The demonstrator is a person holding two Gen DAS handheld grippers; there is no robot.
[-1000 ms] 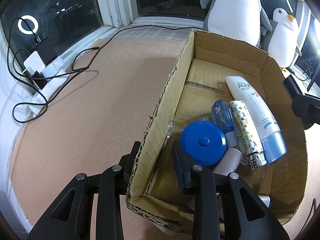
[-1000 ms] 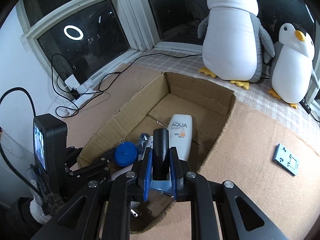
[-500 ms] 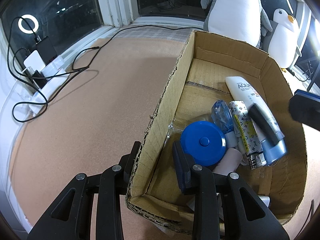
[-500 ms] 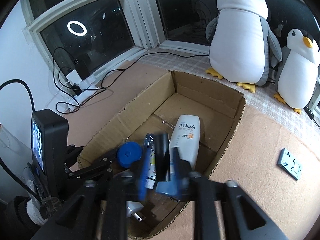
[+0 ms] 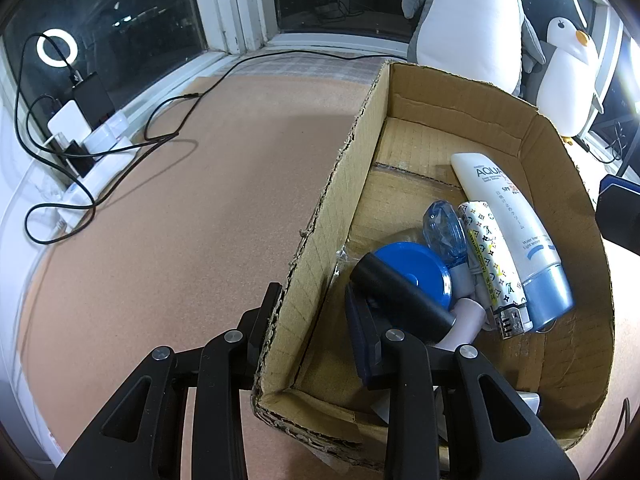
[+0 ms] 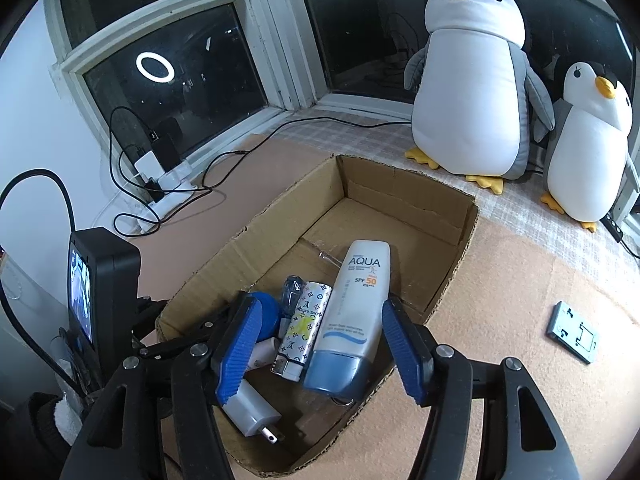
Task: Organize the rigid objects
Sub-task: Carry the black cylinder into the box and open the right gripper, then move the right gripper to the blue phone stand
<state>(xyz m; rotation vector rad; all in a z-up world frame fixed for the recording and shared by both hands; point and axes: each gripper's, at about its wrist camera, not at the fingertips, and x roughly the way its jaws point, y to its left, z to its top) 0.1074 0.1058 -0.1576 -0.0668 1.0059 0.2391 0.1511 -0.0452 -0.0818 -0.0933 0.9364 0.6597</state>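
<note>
Your right gripper hangs over the cardboard box, low centre of frame, its jaws opening with nothing pressed between them. The black cylinder lies in the box across the blue disc. Your left gripper is clamped on the box's near wall.

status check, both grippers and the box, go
Left gripper shut on cardboard box wall. Right gripper opening, nothing between its jaws. Black cylinder in box on blue disc. Grey plate outside on mat.
</note>
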